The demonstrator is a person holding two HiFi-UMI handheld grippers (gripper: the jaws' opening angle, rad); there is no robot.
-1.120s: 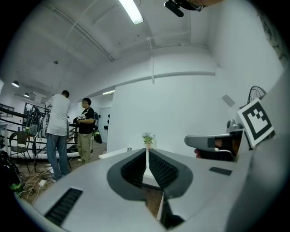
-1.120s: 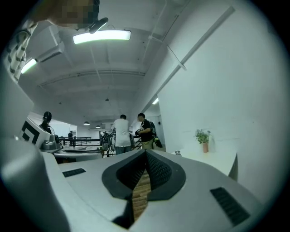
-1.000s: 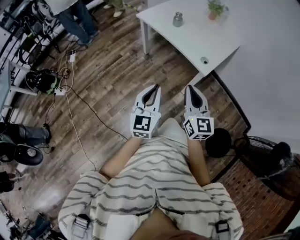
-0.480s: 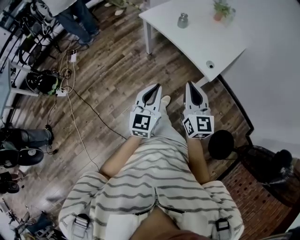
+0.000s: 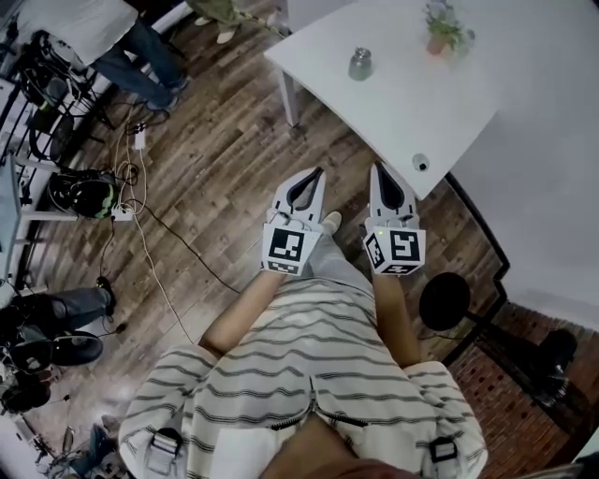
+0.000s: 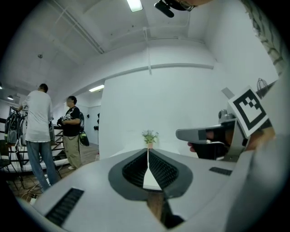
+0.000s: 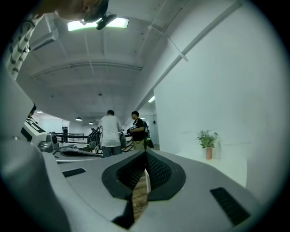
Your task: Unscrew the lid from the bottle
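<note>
A small grey bottle with its lid on (image 5: 360, 64) stands upright on the white table (image 5: 393, 103) at the top of the head view. Both grippers are held level over the wood floor, short of the table's near corner. My left gripper (image 5: 314, 172) is shut with nothing between its jaws, and in its own view the tips (image 6: 148, 152) meet in a line. My right gripper (image 5: 378, 169) is shut and empty too, its tips (image 7: 146, 155) also touching. Neither gripper view shows the bottle.
A small potted plant (image 5: 440, 26) stands at the table's far side, and a small round object (image 5: 420, 162) lies near its front edge. A black fan (image 5: 445, 299) stands on the floor at the right. Cables (image 5: 140, 201) and gear lie left, where two people (image 6: 50, 131) stand.
The table with the bottle has come closer and lower in the head view as the person walks toward it. Both grippers keep their place in front of the body, still shut.
</note>
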